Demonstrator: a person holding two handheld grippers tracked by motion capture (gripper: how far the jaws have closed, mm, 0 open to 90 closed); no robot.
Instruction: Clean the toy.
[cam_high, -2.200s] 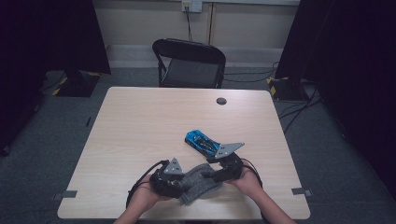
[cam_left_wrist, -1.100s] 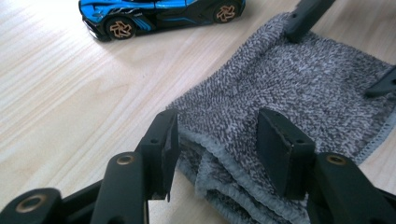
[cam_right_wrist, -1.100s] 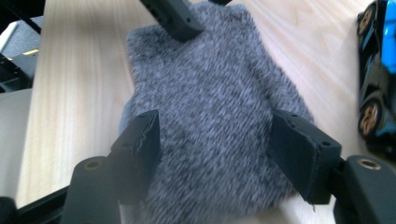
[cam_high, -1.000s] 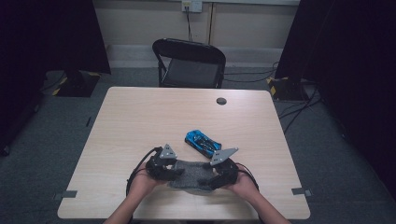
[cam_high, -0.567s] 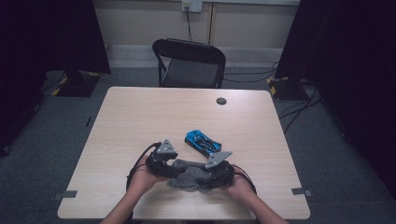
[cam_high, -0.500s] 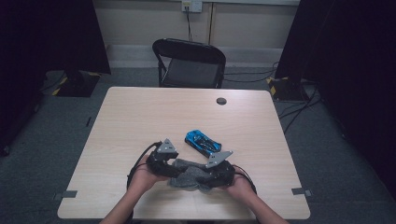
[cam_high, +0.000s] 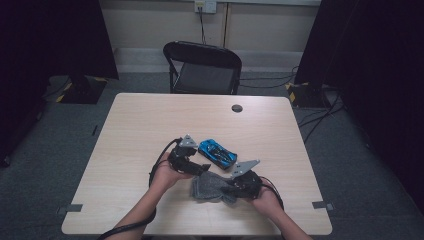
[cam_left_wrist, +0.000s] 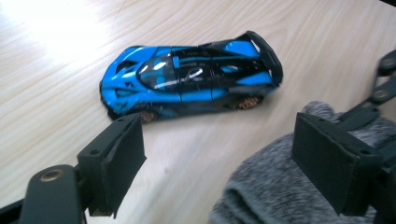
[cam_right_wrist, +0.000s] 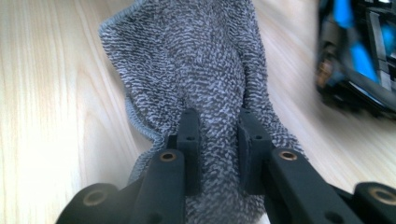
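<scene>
A grey knitted cloth lies crumpled near the table's front edge. My right gripper has just been closing its jaws and is shut on a fold of the cloth; its pads press the fabric from both sides. My left gripper has just been opening its jaws. They stand open over bare wood, with the cloth's edge under the right-hand jaw. A blue and black toy sports car sits just beyond the left gripper. In the high view the car lies behind the cloth, and it is blurred at the top right of the right gripper view.
The light wooden table has bare room to the left and at the back. A small black round object lies near its far edge. A black folding chair stands behind the table. Cables run over the floor at the right.
My left gripper has let go of the cloth, opened, and moved away from the person toward the car. My right gripper has closed on the cloth and stayed put.
</scene>
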